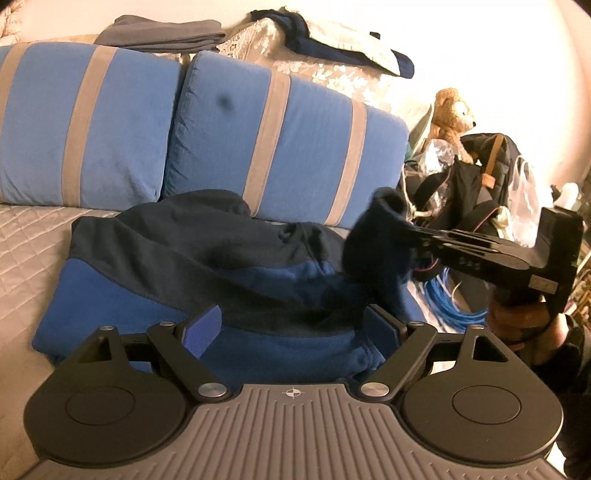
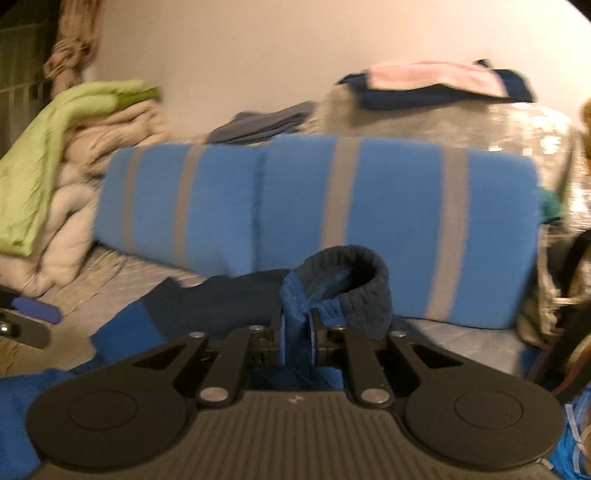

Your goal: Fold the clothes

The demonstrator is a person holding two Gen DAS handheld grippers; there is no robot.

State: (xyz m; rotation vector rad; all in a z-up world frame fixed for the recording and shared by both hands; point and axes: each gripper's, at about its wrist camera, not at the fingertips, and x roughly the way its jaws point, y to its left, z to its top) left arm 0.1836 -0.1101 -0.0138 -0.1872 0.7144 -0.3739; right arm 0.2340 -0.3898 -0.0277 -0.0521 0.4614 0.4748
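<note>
A blue and navy sweatshirt (image 1: pixel 192 280) lies crumpled on the quilted cover (image 1: pixel 33 236) in front of the cushions. My left gripper (image 1: pixel 295 326) hovers open over its near edge, and the blue pads (image 1: pixel 207 326) stand wide apart without pressing the cloth. In the left wrist view, my right gripper (image 1: pixel 417 240) comes in from the right, held by a hand, and lifts the sleeve. It is shut on the sleeve's cuff (image 1: pixel 380 221). In the right wrist view the right gripper (image 2: pixel 297 332) pinches blue fabric, with the navy ribbed cuff (image 2: pixel 354 273) curling up beyond it.
Blue cushions with grey stripes (image 1: pixel 280 147) back the cover. Folded clothes (image 1: pixel 166 35) lie behind and above them. A teddy bear (image 1: pixel 450 114), dark bags (image 1: pixel 491 162) and a blue cable coil (image 1: pixel 454 302) crowd the right side. Green and beige blankets (image 2: pixel 55 147) pile at the left.
</note>
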